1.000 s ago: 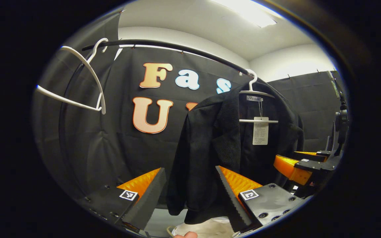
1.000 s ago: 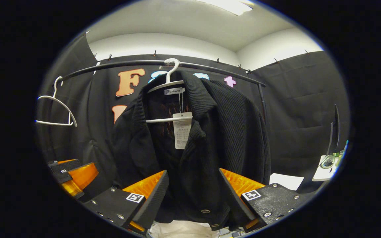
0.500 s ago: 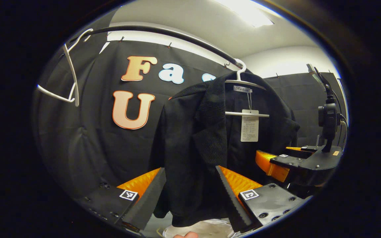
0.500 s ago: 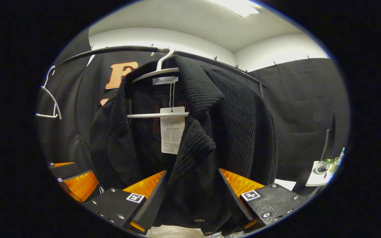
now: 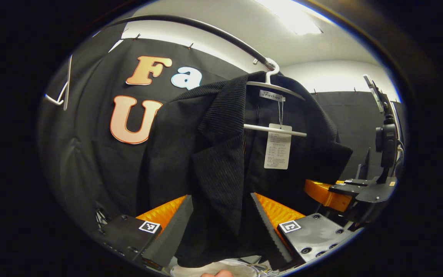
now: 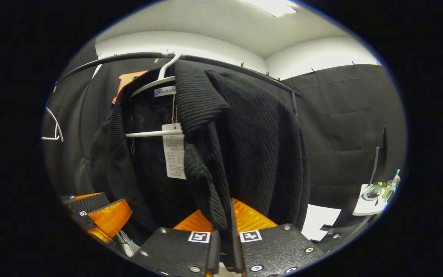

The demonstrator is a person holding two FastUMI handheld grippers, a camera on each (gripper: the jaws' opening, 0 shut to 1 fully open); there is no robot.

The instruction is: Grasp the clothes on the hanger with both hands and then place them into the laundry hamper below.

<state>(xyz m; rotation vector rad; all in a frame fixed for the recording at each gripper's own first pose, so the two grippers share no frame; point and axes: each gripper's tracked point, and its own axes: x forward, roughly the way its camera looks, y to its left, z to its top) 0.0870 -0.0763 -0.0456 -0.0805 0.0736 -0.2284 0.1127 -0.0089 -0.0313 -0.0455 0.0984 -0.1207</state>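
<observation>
So the biggest thing here is the black jacket point(image 5: 221, 154), still up on its white hanger point(image 5: 273, 86), which hooks over the dark rail point(image 5: 206, 29) running across the top of the booth. In the right gripper view the jacket's ribbed front edge point(image 6: 206, 161) drops straight down into the right gripper point(image 6: 223, 246), whose fingers are squeezed together on that fabric with barely any gap. The left gripper point(image 5: 221, 227) is spread wide, and the jacket's other front panel hangs down between its fingers; can't tell if either finger actually touches the cloth. A bit of the white hamper point(image 5: 221, 267) peeks out at the bottom, under the jacket. A paper tag point(image 5: 277, 148) dangles from the collar, and an empty hanger point(image 6: 52, 129) sits off to the side.
</observation>
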